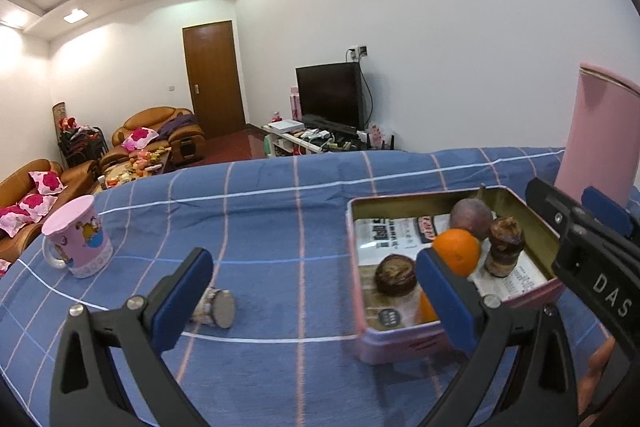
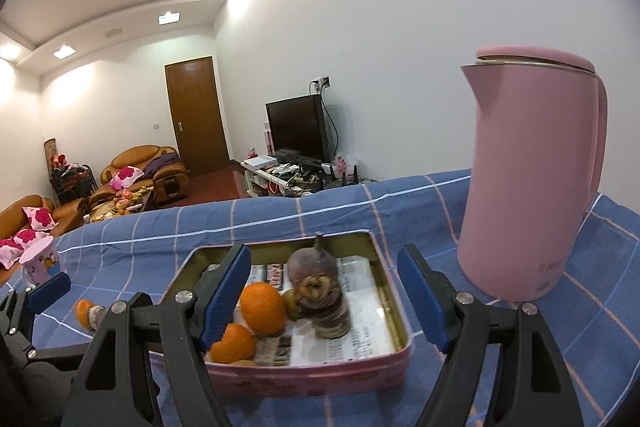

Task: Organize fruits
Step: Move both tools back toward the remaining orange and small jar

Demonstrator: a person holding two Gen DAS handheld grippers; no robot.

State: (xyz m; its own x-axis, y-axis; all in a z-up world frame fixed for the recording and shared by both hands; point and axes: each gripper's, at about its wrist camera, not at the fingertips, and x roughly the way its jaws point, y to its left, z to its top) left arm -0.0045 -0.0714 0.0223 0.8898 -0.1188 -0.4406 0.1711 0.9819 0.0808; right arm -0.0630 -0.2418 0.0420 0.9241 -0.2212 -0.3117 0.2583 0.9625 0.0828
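Blue-checked cloth (image 2: 280,215) bears the fruit tin (image 2: 384,367) beneath the spread right hand-held gripper (image 2: 324,291).

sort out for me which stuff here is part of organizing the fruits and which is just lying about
Part of the job:
- pink tin, lined with newspaper
- orange in the tin
- purple-brown fruit in the tin
- small piece lying on the cloth, outside the tin

Just lying about:
- pink kettle
- pink mug
- blue checked cloth

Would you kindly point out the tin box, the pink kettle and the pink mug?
tin box (image 2: 316,371): right wrist view, pink front wall.
pink kettle (image 2: 528,187): right wrist view, middle of body.
pink mug (image 1: 80,239): left wrist view, printed side.
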